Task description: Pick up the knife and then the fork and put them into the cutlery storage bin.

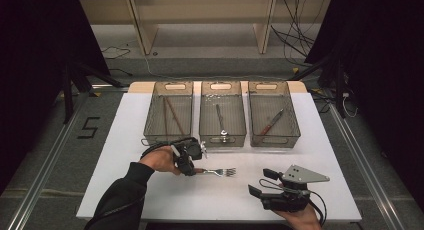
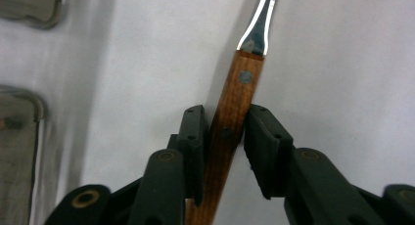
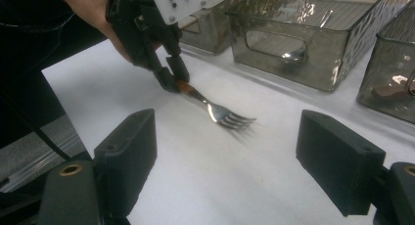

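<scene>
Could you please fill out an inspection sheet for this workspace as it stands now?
Surface: white table, bare around the work.
Job's things: fork lies flat, wooden handle toward left gripper.
Clutter: three clear bins at the back, holding chopsticks, a spoon and a knife.
Grippers: left gripper shut on the fork's handle; right gripper open, apart from the fork.
Cables: loose cables on the floor behind.
Surroundings: wooden shelf frame, dark curtains.

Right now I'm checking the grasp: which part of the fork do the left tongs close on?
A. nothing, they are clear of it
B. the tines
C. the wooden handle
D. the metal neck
C: the left tongs press both sides of the fork on its wooden handle.
</scene>
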`<state>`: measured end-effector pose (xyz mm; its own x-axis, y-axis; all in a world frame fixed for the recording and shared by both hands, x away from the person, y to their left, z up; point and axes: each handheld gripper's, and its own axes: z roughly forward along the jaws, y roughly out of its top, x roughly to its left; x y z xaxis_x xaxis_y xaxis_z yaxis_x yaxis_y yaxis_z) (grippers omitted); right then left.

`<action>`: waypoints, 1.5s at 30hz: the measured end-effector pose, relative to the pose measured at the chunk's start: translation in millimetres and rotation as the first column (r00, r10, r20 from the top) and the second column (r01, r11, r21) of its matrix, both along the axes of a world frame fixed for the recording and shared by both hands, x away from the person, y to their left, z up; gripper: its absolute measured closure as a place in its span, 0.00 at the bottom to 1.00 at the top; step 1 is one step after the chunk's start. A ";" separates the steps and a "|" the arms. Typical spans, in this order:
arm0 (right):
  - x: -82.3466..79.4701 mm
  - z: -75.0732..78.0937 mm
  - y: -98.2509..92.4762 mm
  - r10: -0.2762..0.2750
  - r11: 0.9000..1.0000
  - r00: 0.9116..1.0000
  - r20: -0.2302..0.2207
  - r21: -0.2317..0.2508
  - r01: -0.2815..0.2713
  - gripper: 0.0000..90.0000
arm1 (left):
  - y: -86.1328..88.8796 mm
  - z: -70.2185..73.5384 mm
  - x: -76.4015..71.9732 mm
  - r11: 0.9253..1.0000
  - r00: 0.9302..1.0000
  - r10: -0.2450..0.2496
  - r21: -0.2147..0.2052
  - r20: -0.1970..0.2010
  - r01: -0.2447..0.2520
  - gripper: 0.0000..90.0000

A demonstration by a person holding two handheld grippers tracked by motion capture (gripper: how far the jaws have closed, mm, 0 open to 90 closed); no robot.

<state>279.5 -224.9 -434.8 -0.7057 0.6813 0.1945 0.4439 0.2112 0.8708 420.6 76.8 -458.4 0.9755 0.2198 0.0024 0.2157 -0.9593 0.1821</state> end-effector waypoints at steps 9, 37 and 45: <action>0.0 0.0 -0.3 -0.001 1.000 1.000 -0.003 -0.003 0.001 0.26 | -1.1 0.2 -4.8 0.999 0.999 -0.038 0.005 0.012 0.037 0.84; 0.0 -0.3 0.0 -0.001 1.000 1.000 -0.004 0.000 0.001 0.26 | -14.2 53.5 -15.2 0.968 0.997 0.081 -0.239 0.002 -0.078 0.84; -0.2 -0.2 0.0 0.000 1.000 1.000 0.000 -0.001 0.000 0.26 | -43.6 79.4 -3.5 0.944 0.989 0.144 -0.307 0.041 -0.125 0.84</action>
